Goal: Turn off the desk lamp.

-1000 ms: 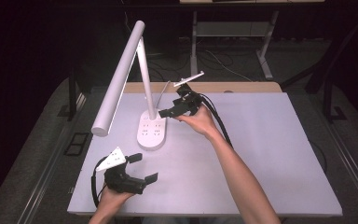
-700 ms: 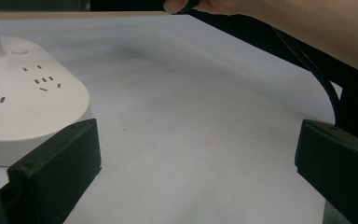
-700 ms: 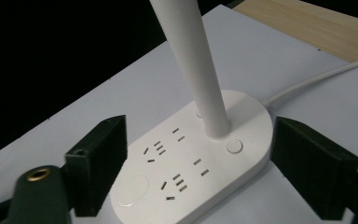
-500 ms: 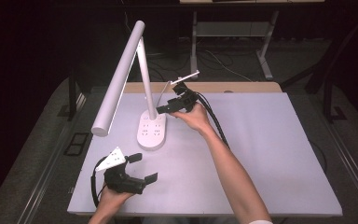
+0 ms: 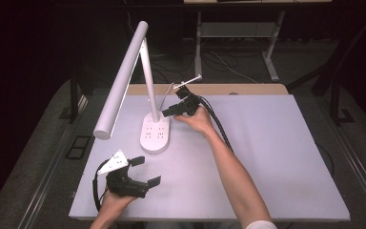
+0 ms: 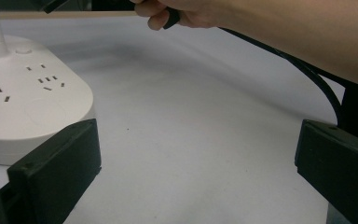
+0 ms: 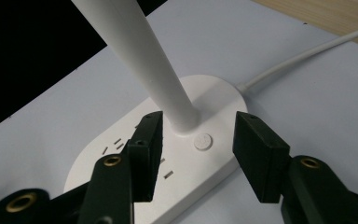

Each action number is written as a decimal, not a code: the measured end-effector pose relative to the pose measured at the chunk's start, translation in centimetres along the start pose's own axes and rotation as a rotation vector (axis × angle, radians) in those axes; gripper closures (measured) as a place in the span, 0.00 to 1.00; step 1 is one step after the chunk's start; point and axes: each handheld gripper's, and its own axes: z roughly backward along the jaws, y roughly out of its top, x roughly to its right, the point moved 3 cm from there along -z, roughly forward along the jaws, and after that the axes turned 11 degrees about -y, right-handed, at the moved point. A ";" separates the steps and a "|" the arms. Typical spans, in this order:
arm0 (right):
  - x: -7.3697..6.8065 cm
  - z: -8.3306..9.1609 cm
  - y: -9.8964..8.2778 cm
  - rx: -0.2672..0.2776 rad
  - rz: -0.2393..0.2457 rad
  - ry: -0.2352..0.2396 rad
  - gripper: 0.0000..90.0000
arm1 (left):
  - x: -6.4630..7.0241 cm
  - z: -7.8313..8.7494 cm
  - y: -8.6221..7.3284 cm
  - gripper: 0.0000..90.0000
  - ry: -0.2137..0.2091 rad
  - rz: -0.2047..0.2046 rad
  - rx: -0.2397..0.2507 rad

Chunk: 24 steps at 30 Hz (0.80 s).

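Observation:
A white desk lamp stands at the table's back left, its oval base (image 5: 155,133) carrying socket slots and a slanted stem (image 5: 148,81) holding a long bar head (image 5: 121,81). My right gripper (image 5: 168,112) hovers open just right of the stem. In the right gripper view its jaws (image 7: 199,125) straddle the foot of the stem (image 7: 144,56), with a small round button (image 7: 202,141) on the base (image 7: 214,93) between them. My left gripper (image 5: 147,171) rests open near the front left edge; in the left gripper view (image 6: 198,172) nothing sits between its jaws.
The lamp's white cable (image 7: 307,51) runs off the base toward the wooden back edge (image 5: 248,88). The white table (image 5: 276,157) spreads to the right. The person's right forearm (image 6: 284,32) and the gripper's black cable (image 5: 219,129) cross the middle.
My right gripper has edged left, closer to the lamp's stem. The left gripper has stayed where it was.

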 end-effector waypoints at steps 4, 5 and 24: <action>0.1 -0.7 -0.2 0.005 -0.011 0.013 0.66 | -0.1 0.0 0.0 0.00 0.003 -0.003 -0.003; 0.1 -0.9 -0.3 0.006 -0.009 0.016 0.66 | -0.1 -0.1 0.0 0.00 0.003 -0.001 -0.002; 0.3 -3.4 -1.1 0.008 -0.052 0.056 1.00 | 0.0 -0.1 0.0 0.00 0.000 -0.008 -0.005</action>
